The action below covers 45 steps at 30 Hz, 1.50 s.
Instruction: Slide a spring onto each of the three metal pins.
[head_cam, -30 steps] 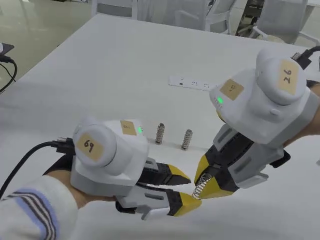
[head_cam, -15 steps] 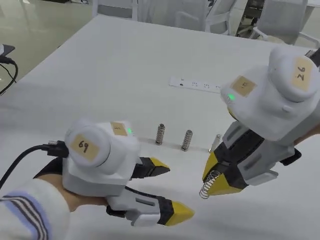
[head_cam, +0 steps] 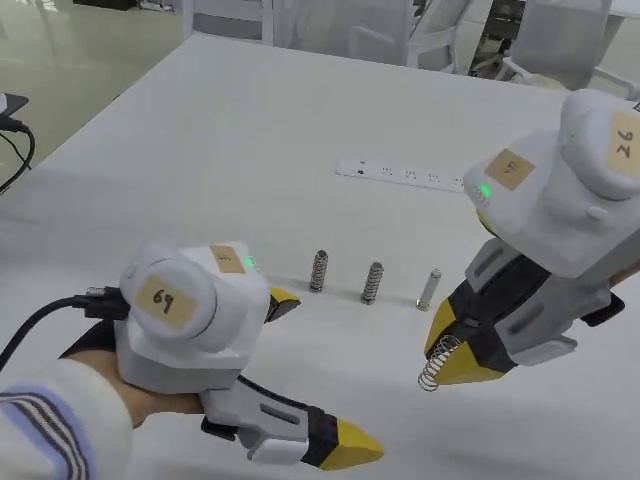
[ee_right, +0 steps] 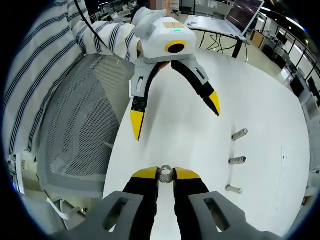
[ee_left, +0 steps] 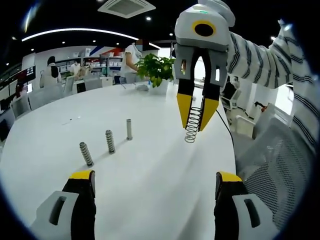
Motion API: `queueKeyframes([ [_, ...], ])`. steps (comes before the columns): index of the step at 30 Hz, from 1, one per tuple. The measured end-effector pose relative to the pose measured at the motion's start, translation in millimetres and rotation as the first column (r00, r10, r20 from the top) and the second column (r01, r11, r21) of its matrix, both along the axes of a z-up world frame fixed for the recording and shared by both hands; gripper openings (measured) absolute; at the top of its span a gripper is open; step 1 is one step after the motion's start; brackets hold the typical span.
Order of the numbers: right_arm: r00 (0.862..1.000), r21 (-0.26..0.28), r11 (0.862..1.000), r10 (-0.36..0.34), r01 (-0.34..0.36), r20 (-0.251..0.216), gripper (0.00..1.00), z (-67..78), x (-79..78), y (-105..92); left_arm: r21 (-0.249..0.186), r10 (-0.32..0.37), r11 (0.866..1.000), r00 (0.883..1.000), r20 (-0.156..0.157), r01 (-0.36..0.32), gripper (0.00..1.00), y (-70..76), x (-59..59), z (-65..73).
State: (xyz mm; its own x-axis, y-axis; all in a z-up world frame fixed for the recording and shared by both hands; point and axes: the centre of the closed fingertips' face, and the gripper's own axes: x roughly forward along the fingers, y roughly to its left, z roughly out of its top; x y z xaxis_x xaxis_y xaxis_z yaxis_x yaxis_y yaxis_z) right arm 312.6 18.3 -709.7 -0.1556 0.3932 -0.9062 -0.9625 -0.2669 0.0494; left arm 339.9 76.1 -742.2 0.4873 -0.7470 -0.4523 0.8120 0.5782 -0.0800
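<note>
Three upright metal pins stand in a row on the white table. The left pin (head_cam: 319, 271) and the middle pin (head_cam: 373, 283) each carry a spring; the right pin (head_cam: 429, 289) is bare. My right gripper (head_cam: 442, 362) hangs just right of the bare pin, shut on a spring (head_cam: 434, 363) whose lower end sticks out below its yellow fingertips. My left gripper (head_cam: 318, 372) sits at the near left with its jaws spread wide and nothing between them. The left gripper view shows the held spring (ee_left: 192, 124) and the pin row (ee_left: 107, 141); the right gripper view shows the spring (ee_right: 166, 175).
A white power strip (head_cam: 405, 174) lies on the table behind the pins. A black cable (head_cam: 45, 315) trails from my left gripper off the left edge. Chairs (head_cam: 420, 30) stand beyond the table's far edge.
My left gripper has opened wide and drawn back to the left. My right gripper, still holding the spring, has lifted away to the right, nearer the bare pin.
</note>
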Motion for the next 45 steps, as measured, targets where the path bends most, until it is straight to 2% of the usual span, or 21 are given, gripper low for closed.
queueKeyframes([
  [3,1.000,-0.003,1.000,-0.007,0.007,0.003,0.08,1.0,1.2,-2.3,-0.008,0.017,1.000,1.000,-0.012,-0.018,0.98,2.2,2.1,-0.4],
  [5,1.000,-0.003,1.000,-0.011,0.011,0.006,0.08,1.8,1.7,-3.2,-0.007,0.037,0.999,0.999,-0.009,-0.037,0.98,4.3,4.9,-1.0],
  [12,1.000,-0.010,1.000,-0.018,0.018,0.013,0.08,2.4,4.6,-7.0,0.005,0.038,0.999,0.999,-0.020,-0.037,0.98,6.2,3.4,-4.7],
  [13,1.000,-0.011,1.000,-0.019,0.019,0.014,0.08,2.4,5.5,-7.5,0.003,0.037,0.999,0.999,-0.026,-0.037,0.98,5.9,2.7,-5.2],
  [15,1.000,-0.016,1.000,-0.024,0.024,0.017,0.08,2.6,8.9,-9.7,-0.009,0.037,0.999,0.997,-0.064,-0.038,0.98,5.4,-0.5,-7.2],
  [18,0.999,-0.024,0.999,-0.029,0.029,0.024,0.08,3.9,14.2,-13.9,-0.020,0.046,0.999,0.998,-0.050,-0.047,0.98,6.9,1.3,-3.7],
  [22,0.998,-0.038,0.997,-0.059,0.060,0.035,0.08,3.3,27.3,-23.4,-0.017,0.063,0.998,0.997,-0.041,-0.064,0.98,10.8,3.3,-1.2],
  [24,0.997,-0.041,0.996,-0.071,0.073,0.038,0.08,3.3,33.3,-27.4,-0.022,0.073,0.997,0.996,-0.045,-0.074,0.98,12.9,3.2,-0.2],
  [30,0.992,-0.064,0.992,-0.108,0.112,0.060,0.08,3.3,54.8,-42.5,0.001,0.080,0.997,0.995,-0.055,-0.080,0.98,15.8,-0.3,-4.3],
  [32,0.991,-0.065,0.991,-0.117,0.121,0.065,0.08,4.1,59.4,-44.8,0.003,0.080,0.997,0.996,-0.042,-0.080,0.98,16.2,-0.3,-3.4],
  [35,0.987,-0.064,0.987,-0.140,0.145,0.081,0.08,6.1,71.5,-50.2,-0.001,0.078,0.997,0.996,-0.051,-0.079,0.98,15.6,-1.4,-3.3],
  [40,0.977,-0.054,0.980,-0.183,0.190,0.110,0.08,10.2,91.6,-58.5,0.007,0.082,0.997,0.996,-0.047,-0.082,0.98,17.5,0.7,-2.5],
  [45,0.970,-0.055,0.976,-0.202,0.211,0.137,0.08,12.3,104.3,-64.2,0.005,0.082,0.997,0.995,-0.053,-0.081,0.98,17.6,0.9,-2.5],
])
